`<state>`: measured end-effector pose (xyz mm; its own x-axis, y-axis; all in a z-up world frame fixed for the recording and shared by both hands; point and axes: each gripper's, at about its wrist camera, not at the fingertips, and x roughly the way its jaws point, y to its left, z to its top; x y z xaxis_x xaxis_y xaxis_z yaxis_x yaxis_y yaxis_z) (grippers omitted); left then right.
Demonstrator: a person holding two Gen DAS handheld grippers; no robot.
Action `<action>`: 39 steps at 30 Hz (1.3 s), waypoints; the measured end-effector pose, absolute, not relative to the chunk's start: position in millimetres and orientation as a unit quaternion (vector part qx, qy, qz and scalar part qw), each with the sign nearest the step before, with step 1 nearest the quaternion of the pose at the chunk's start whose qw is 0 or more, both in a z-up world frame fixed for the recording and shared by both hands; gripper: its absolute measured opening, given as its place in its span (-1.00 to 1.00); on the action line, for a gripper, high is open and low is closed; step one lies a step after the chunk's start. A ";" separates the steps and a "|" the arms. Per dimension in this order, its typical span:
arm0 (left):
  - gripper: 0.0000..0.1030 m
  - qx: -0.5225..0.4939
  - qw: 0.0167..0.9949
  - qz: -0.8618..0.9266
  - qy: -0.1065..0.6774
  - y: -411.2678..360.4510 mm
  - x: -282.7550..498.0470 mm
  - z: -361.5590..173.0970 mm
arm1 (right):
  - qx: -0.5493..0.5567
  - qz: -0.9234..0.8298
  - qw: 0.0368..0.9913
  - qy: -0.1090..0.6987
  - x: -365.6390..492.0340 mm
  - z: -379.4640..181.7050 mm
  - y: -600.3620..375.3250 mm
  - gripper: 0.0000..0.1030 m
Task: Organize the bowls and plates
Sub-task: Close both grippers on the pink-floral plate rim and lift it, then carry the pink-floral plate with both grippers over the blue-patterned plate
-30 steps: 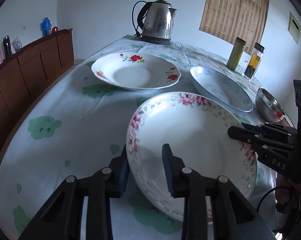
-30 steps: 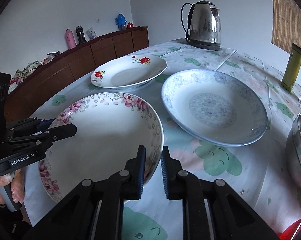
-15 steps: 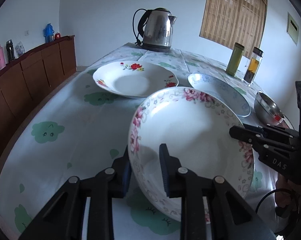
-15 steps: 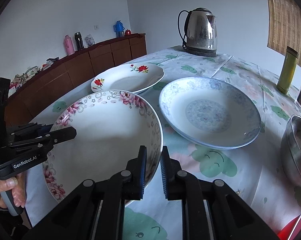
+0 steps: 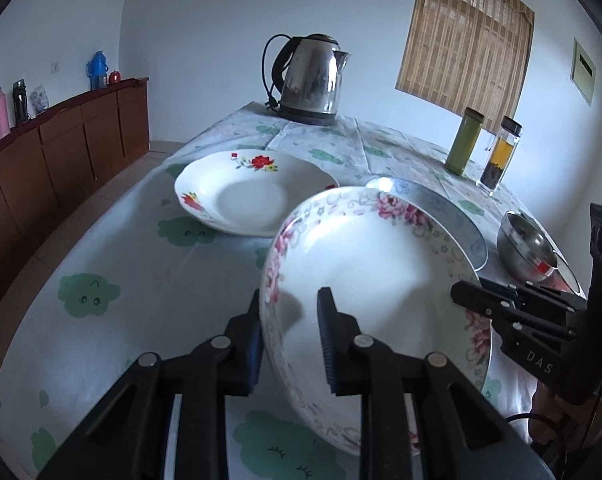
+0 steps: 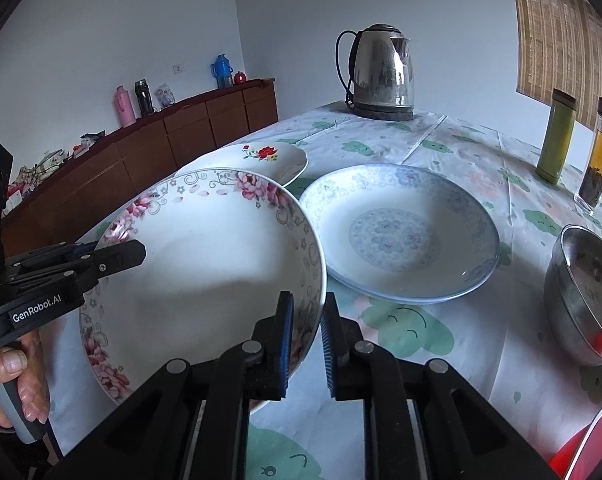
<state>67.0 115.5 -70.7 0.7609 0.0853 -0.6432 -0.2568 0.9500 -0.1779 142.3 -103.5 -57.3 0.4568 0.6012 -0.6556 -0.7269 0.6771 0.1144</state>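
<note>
Lifting step — the left gripper (image 5: 289,332) and right gripper (image 6: 305,330) each pinch opposite rims of the pink-flowered plate (image 6: 205,264), held tilted clear of the tablecloth (image 5: 133,264). Next, I judge, carry it level over the blue-patterned plate (image 6: 397,232) or red-flowered plate (image 5: 253,196) — then lower squarely.

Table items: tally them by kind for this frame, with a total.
Plates: 3 (pink-flower, red-flower, blue)
Steel bowl: 1
Kettle: 1
Bottles: 2 (green, clear)
Total: 7
A red item at the right wrist view's lower right corner is cut off and not counted.
</note>
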 end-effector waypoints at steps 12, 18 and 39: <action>-0.58 -0.126 0.939 0.088 0.307 112.1 81.8 -51.0 | -0.068 0.377 0.863 0.329 149.3 -40.0 -112.9 -0.71; -0.58 -0.124 0.943 0.090 0.296 111.5 84.5 -45.3 | -0.068 0.373 0.869 0.317 149.7 -33.0 -114.1 -0.71; -0.58 -0.105 0.960 0.094 0.243 111.5 103.0 -8.9 | -0.045 0.355 0.895 0.266 165.1 7.8 -114.7 -0.71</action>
